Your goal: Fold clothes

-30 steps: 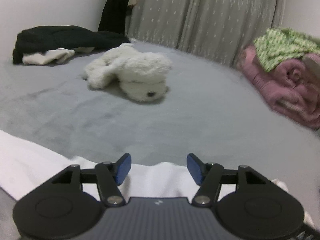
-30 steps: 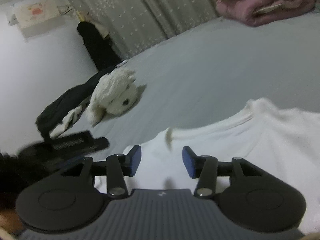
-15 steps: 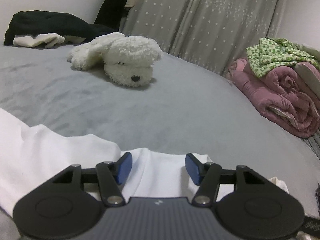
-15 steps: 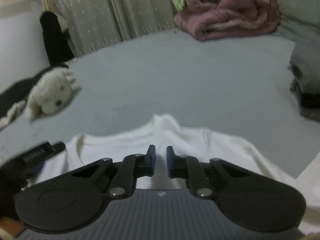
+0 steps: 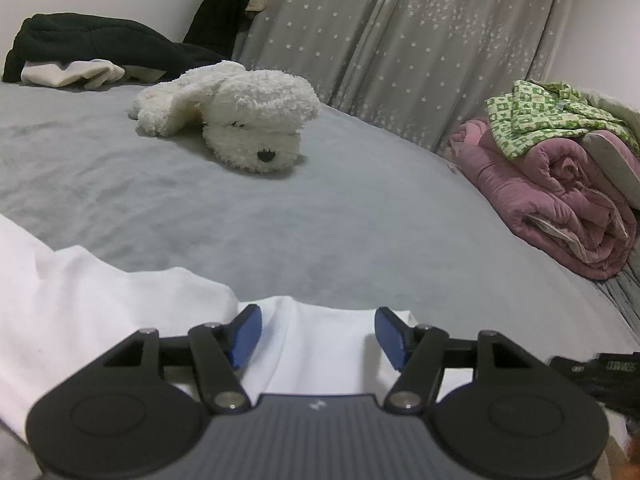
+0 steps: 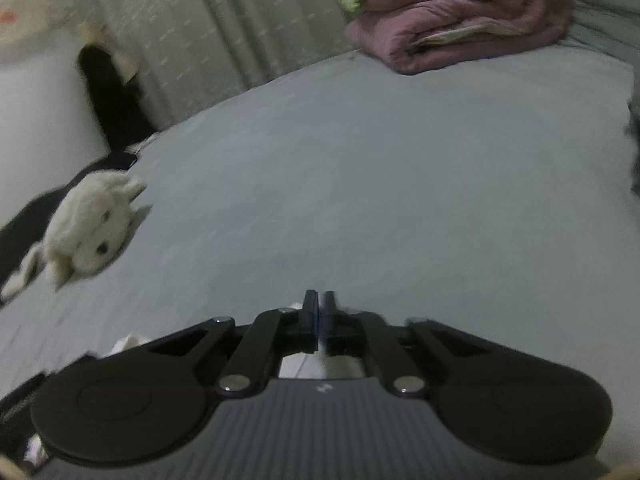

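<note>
— Where is the white shirt [image 5: 100,312]?

— It lies on the grey bed [image 5: 320,220], at the near edge, right under both grippers.

— What is the left gripper [image 5: 318,332] doing?

— Its two blue pads stand wide apart. They sit just over the shirt's far edge, with white cloth showing between them. They do not squeeze it.

— And the right gripper [image 6: 319,320]?

— It has just been opening a little, but its pads look almost together, with only a thin slit between them. White cloth shows right under them. I cannot tell if any cloth is caught in the slit; the picture is blurry.

— What else is there?

— Past the shirt lies a fluffy white toy dog [image 5: 240,120]. Behind the shirt and further left is a heap of dark clothes [image 5: 100,44]. Far off to the shirt's right is a rolled pink blanket [image 5: 560,208] with a green checked cloth [image 5: 540,116] on top. A grey curtain [image 5: 400,40] with stars hangs well beyond the shirt.
</note>
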Demonstrator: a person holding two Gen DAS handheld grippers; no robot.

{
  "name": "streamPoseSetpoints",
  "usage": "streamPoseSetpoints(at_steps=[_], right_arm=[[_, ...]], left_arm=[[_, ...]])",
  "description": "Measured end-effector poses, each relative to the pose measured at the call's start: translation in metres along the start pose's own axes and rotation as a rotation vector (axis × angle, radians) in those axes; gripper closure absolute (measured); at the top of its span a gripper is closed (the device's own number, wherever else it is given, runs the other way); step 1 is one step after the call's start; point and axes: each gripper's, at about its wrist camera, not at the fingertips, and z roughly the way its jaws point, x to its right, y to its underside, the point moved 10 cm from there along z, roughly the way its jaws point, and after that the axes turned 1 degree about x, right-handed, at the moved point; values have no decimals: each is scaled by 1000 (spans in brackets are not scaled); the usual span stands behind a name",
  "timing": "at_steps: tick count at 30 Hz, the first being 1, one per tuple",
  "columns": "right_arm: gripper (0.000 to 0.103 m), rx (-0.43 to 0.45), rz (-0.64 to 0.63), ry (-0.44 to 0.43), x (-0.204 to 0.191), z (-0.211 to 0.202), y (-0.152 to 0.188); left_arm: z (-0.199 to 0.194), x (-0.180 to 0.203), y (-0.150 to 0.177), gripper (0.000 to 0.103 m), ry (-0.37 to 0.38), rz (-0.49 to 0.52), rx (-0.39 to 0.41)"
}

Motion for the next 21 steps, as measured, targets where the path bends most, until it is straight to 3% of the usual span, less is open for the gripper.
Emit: streamPoseSetpoints(at_steps=[1,2,3,10,15,21], right_arm=[[75,0,-41,19,2,-11,-4],[60,0,-79,39,3,-21,-8],[57,0,-101,56,7,-32,-10],[57,8,-139,200,60,-108,-8],[57,-32,-94,322,115,-134,19],[57,-60,-27,331,145,-141,43]], left_arm=[[0,0,0,38,1,-1,0],[0,0,0,38,2,-2,-1],[1,0,-1,38,3,-2,-1],[1,0,-1,36,9,-5,-3],[1,0,0,36,8,-2,-3],[1,1,1,35,9,1,-3]])
